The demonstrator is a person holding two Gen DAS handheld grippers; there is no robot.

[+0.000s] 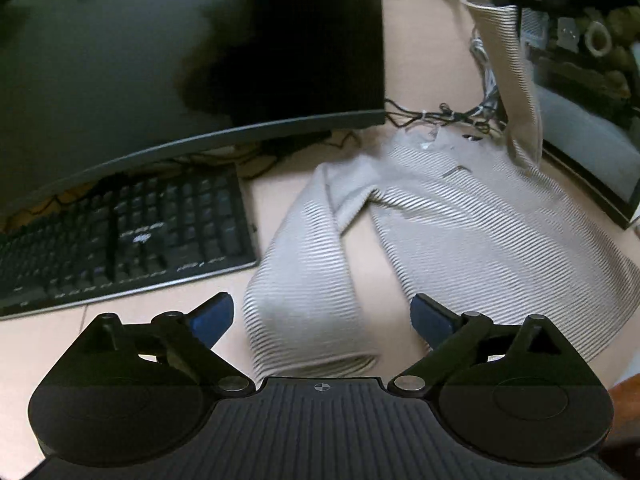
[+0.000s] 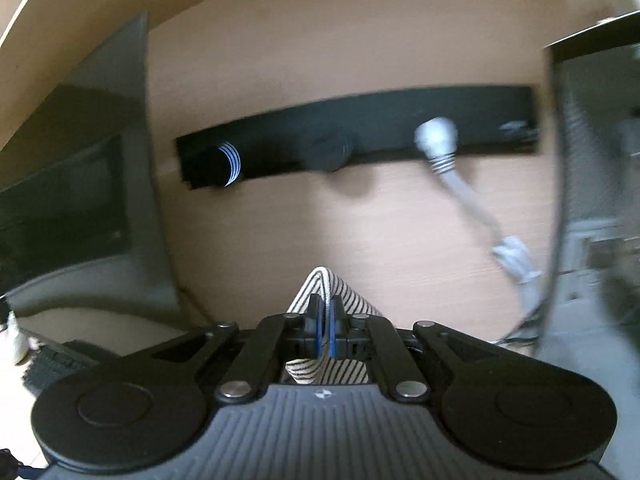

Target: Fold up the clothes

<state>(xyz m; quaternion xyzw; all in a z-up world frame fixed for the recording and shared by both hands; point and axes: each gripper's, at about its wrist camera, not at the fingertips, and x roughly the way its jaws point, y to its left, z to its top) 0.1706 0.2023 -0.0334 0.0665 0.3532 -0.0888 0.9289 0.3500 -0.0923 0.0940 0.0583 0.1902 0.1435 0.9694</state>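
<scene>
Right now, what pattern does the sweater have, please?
The sweater has fine beige-and-white stripes, clearest in the left wrist view.

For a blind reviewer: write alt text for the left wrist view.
The open left gripper hovers over one sleeve of a striped beige sweater spread on a desk. Its other sleeve is lifted upward at top right. A black keyboard and dark monitor sit to the left.

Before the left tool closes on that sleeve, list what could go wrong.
1. The right tool holds the other sleeve raised above the cables; swinging it could snag them.
2. The sweater lies close to the keyboard; dragging the near sleeve might nudge it.
3. The left tool is open over the sleeve; closing too deep may pinch uneven layers.
</scene>
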